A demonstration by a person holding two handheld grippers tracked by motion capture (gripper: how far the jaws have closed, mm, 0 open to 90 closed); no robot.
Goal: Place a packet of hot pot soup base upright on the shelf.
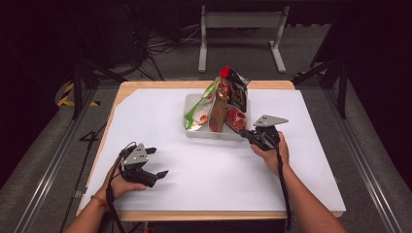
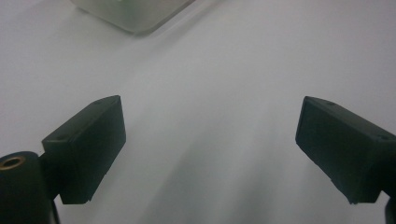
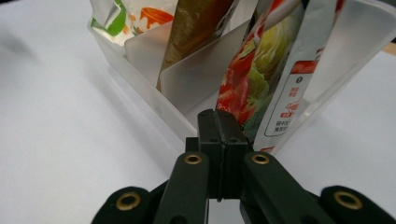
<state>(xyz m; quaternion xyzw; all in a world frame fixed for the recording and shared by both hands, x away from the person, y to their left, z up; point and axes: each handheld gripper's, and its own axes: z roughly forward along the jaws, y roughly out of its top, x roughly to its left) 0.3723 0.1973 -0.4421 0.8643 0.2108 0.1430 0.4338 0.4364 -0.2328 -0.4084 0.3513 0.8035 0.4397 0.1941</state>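
Observation:
A clear plastic bin (image 1: 214,135) with dividers stands on the white sheet at the table's middle back. It holds upright snack bags: a green-white one (image 1: 199,111), a gold one (image 1: 218,109), a red one (image 1: 236,118) and a dark one (image 1: 238,87). My right gripper (image 1: 245,133) is shut, its tips against the bin's front right corner. In the right gripper view its jaws (image 3: 219,119) meet in front of the bin wall (image 3: 149,88) and the red bag (image 3: 252,79), with nothing visible between them. My left gripper (image 1: 159,161) lies open at the front left, its jaws (image 2: 210,140) wide apart over bare sheet.
The white sheet (image 1: 204,179) covers most of the wooden table (image 1: 121,92). A metal stand (image 1: 240,34) and cables (image 1: 155,48) sit on the floor beyond the far edge. A corner of the bin (image 2: 135,14) shows at the top of the left gripper view.

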